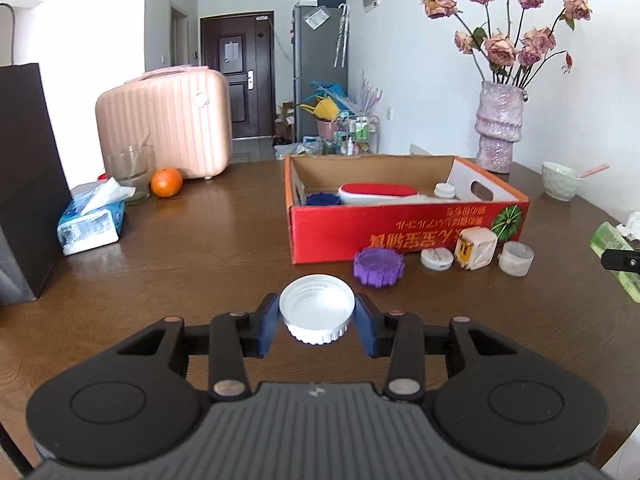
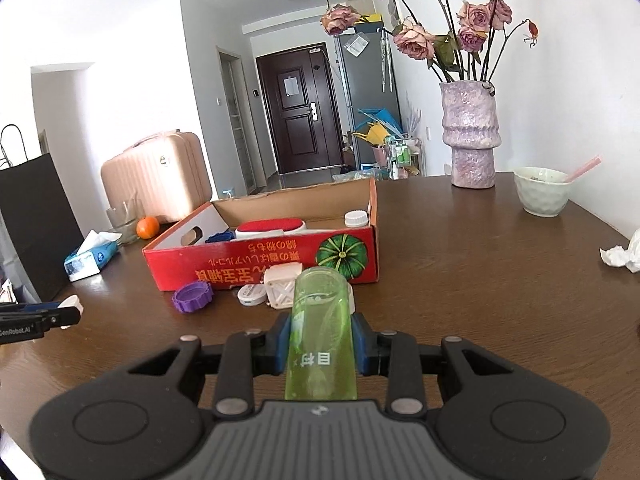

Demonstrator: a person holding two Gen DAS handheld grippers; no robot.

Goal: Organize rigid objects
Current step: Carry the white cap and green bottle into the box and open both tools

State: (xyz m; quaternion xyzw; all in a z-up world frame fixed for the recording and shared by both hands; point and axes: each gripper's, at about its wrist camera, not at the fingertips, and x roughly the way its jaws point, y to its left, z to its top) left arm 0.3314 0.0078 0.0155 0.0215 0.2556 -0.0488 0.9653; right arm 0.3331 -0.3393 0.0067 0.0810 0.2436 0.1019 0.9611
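My left gripper is shut on a white screw cap, open side up, held above the table in front of the red cardboard box. My right gripper is shut on a green translucent bottle that points toward the box. The box holds a red-and-white brush, a blue cap and a small white bottle. In front of it lie a purple ridged cap, a flat white lid, a cream cube and a translucent white cap.
A tissue pack, a glass, an orange, a pink suitcase and a black bag stand at the left. A vase of roses, a bowl and crumpled tissue are at the right.
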